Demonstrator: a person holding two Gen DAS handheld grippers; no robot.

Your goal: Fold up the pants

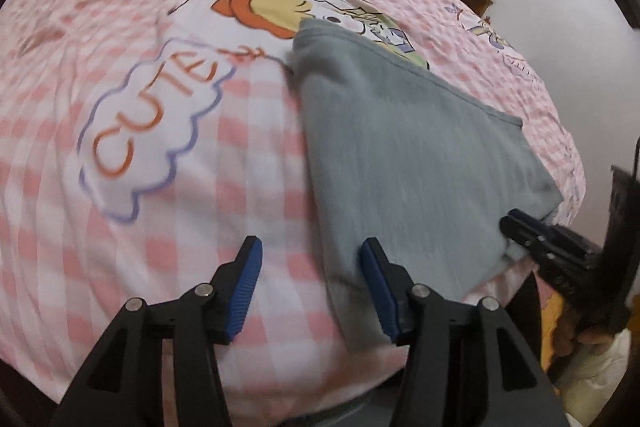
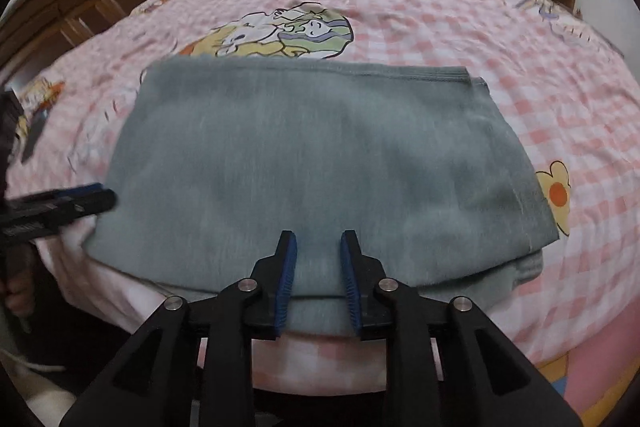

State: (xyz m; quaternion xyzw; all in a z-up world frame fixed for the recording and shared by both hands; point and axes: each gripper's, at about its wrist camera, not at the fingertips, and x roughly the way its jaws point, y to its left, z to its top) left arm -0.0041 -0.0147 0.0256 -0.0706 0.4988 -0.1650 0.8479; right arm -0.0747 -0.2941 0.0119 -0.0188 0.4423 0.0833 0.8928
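folded grey pants (image 2: 320,163) lie on the checked bedsheet (image 2: 460,39), grippers apart.

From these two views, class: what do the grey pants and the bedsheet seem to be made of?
Grey pants: probably soft knit cotton or fleece; matte, faintly heathered, stitched hem.
Bedsheet: looks like thin woven cotton; pink checks, printed cartoons, fine wrinkles.
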